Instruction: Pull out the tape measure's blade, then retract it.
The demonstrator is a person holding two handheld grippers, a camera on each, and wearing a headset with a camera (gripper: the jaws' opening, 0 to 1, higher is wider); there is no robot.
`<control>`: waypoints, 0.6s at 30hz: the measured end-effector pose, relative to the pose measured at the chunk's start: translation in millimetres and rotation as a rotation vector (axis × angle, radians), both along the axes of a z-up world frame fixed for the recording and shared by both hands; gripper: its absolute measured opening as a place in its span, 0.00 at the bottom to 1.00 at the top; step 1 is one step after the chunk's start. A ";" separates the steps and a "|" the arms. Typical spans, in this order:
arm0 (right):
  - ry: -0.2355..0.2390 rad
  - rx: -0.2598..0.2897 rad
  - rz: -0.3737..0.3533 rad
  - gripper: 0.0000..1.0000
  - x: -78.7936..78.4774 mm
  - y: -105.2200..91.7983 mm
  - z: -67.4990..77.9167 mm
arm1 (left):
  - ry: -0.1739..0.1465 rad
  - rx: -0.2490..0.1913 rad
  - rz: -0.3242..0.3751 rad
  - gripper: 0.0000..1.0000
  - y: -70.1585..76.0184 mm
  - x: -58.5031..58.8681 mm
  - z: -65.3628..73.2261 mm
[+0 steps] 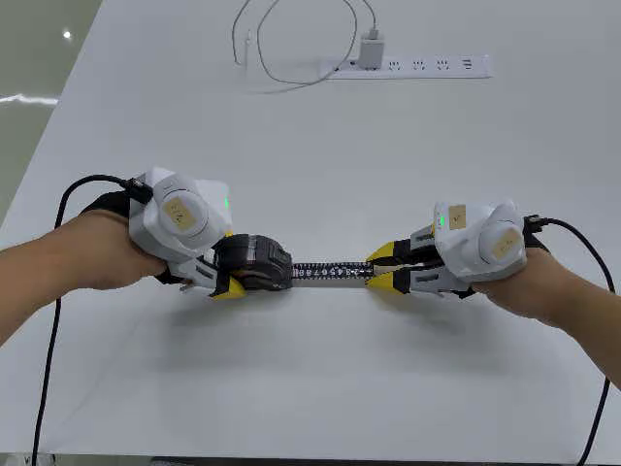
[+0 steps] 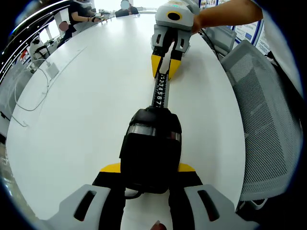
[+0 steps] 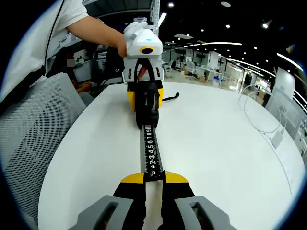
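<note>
Head view: the left gripper is clamped around the black tape measure on the white table — its blade runs out to the right gripper, whose yellow-tipped jaws are closed on the blade's end.

White digits are printed on the narrow black tape blade, which is drawn out of the black tape-measure case and held parallel to the near edge of the white table. In the right gripper view the run 2 3 4 5 6 7 8 9 can be read along it. In the left gripper view, 1 to 7 is made out. In the head view the digits are too small to be read. Small tan stickers are carried on the white housings of the left gripper and the right gripper; the dark marks on them cannot be read.
</note>
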State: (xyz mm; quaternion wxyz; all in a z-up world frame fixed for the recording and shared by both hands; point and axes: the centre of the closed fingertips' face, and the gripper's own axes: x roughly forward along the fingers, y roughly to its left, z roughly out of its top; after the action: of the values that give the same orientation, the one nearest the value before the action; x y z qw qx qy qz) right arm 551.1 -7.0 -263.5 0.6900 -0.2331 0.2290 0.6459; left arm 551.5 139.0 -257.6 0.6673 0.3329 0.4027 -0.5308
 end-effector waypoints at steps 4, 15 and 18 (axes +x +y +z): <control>-0.001 -0.006 -0.004 0.07 0.6 -5.2 -0.5 | 0.000 0.000 0.001 0.30 -0.1 0.1 0.0; 0.003 -0.024 -0.012 0.07 0.3 -20.9 -0.8 | 0.002 0.006 -0.001 0.30 -0.3 -0.1 0.4; 0.003 -0.027 -0.013 0.07 0.4 -22.3 -0.4 | 0.002 0.006 0.000 0.30 -0.2 -0.2 0.5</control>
State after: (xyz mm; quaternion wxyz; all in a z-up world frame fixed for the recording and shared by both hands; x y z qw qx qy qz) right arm 551.5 -29.3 -263.8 0.6905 -0.2403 0.2403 0.6386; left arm 551.3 138.8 -257.1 0.6659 0.3345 0.4047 -0.5300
